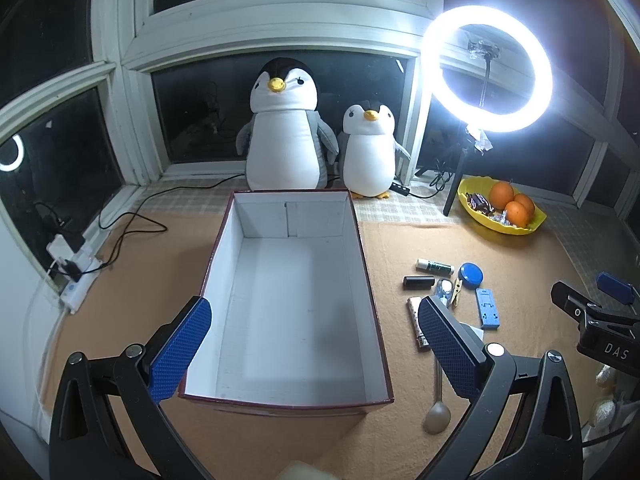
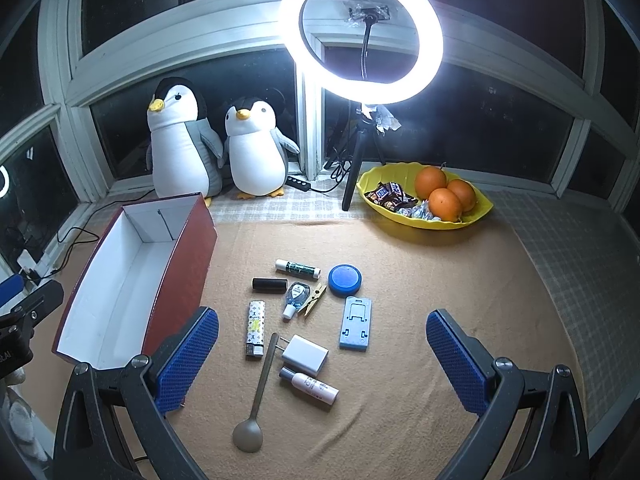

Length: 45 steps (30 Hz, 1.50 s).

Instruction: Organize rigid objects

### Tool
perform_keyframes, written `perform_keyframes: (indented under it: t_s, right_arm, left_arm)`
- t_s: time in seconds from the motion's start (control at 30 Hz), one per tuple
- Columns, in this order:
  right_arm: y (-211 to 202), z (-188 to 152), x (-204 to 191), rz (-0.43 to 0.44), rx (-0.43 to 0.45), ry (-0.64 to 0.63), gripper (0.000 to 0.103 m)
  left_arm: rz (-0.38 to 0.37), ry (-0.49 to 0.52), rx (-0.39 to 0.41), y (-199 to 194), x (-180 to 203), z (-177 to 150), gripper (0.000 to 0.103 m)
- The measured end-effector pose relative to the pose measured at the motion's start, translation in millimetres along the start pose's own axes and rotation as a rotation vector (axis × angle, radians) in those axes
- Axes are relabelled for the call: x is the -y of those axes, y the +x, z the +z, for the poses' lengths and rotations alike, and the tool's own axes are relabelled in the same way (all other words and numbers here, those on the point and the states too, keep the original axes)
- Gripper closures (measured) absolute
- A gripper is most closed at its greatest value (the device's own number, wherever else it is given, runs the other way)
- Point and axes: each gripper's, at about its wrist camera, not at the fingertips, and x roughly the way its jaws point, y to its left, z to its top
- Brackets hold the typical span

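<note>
- Nearest, the left gripper (image 1: 316,350) hangs with jaws spread wide and empty above the open box (image 1: 362,240), white inside and holding nothing.
- The right gripper (image 2: 322,360) is likewise wide apart and empty, over small items on the tan cloth (image 2: 420,360): spoon (image 2: 254,412), white charger (image 2: 305,354), lighter (image 2: 255,328), blue stand (image 2: 355,328), round blue lid (image 2: 345,279).
- Farther back: a yellow fruit bowl (image 2: 476,210), two plush penguins (image 2: 220,148) and a ring light (image 2: 362,30).
</note>
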Motion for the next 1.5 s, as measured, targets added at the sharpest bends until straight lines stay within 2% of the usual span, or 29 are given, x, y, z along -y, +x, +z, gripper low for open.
perform_keyframes:
  t_s: [1.5]
  right_arm:
    - [20.8,-5.8,3.7,-0.023,-0.035,-0.012,0.0]
  left_arm:
    - [0.015,-0.014,-0.051,21.3,-14.1,-4.6,0.001]
